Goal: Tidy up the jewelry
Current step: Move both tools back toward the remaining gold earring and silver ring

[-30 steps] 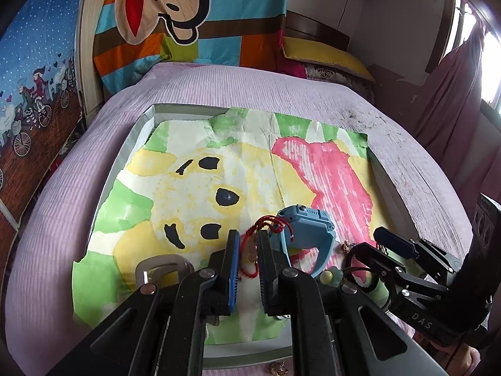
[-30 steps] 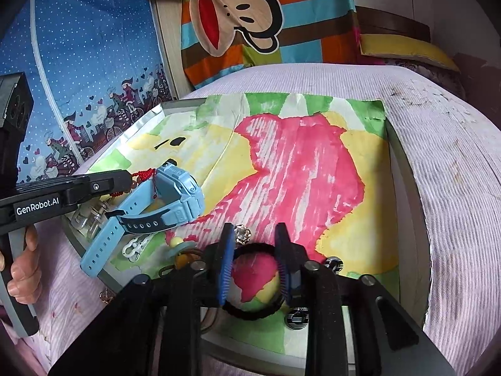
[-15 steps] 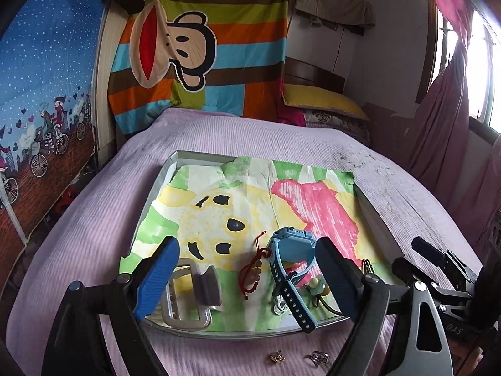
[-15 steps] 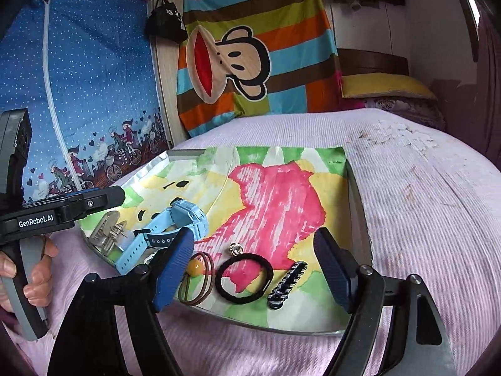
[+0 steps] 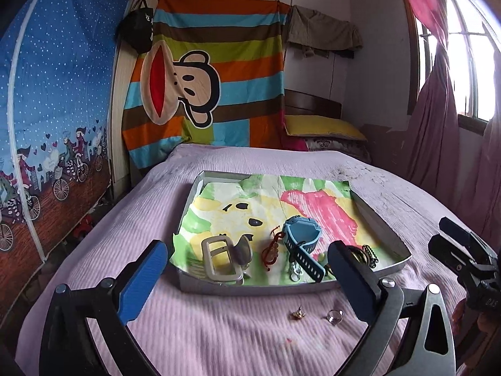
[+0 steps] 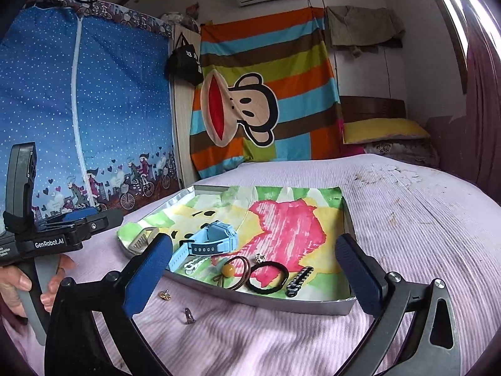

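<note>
A silver tray point(image 5: 391, 241) lined with a painted sheet lies on the bed. In it are a blue watch point(image 5: 302, 238), a red cord bracelet point(image 5: 272, 249) and a silver buckle point(image 5: 219, 260). The right wrist view adds a black hair tie point(image 6: 267, 277), a brown tie with an amber bead point(image 6: 230, 271) and a black clip point(image 6: 299, 280). My left gripper point(image 5: 246, 247) hovers before the tray's near edge, its jaws opening wide, nothing between them. My right gripper point(image 6: 253, 241) does the same at the tray's near right corner, holding nothing.
A small gold earring point(image 5: 297, 312) and a clear ring point(image 5: 334, 315) lie on the lilac bedspread point(image 5: 219, 338) just in front of the tray. A hand point(image 6: 12, 285) grips the left tool's handle. A blue wardrobe stands left, pillows at the far end, curtains right.
Both grippers have pulled back from the tray and tilted up while their jaws spread wide. The left released the red cord bracelet, the right the black hair tie; both lie in the tray.
</note>
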The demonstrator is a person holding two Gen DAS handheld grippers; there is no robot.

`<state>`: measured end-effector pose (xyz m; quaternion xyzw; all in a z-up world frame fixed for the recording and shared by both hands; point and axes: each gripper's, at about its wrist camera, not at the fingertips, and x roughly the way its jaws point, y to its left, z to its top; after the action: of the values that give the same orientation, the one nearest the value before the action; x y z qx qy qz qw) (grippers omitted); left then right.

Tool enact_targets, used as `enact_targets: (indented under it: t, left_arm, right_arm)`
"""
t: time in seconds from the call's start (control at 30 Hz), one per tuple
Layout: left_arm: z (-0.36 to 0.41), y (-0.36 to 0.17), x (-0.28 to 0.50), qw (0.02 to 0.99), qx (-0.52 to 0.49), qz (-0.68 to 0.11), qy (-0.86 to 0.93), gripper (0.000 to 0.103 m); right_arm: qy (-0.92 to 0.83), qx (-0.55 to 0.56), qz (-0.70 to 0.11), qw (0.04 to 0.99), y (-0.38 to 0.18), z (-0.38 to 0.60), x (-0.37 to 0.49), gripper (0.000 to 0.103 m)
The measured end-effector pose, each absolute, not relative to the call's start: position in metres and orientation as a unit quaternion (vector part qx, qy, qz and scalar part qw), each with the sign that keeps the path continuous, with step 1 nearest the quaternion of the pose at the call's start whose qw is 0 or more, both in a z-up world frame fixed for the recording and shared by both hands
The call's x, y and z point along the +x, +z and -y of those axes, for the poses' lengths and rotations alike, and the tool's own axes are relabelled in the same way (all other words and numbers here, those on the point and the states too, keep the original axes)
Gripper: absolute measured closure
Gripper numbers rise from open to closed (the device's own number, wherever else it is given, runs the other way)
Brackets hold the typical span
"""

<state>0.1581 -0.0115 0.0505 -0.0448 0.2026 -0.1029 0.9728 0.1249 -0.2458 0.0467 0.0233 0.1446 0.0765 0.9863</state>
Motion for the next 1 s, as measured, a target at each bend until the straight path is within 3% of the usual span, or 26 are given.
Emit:
enact_targets:
  t: [0.3,0.9,1.0]
  left_arm:
    - [0.011,0.032,0.133,0.972,-0.008,-0.211,-0.106,0.0]
    - [0.016,0.009,0.157,0.937,0.033,-0.318,-0.143,0.0]
    - [0.018,0.007,0.163,0.93,0.032,-0.332,-0.153,0.001]
  right_arm:
    - [0.083,0.01,-0.142,0.986,0.036,0.237,0.096,0.001]
    - [0.118,-0.01,-0.258,0.959,-0.003,0.228,0.13,0.002]
    - [0.131,-0.015,-0.272,0.953,-0.008,0.225,0.135,0.01]
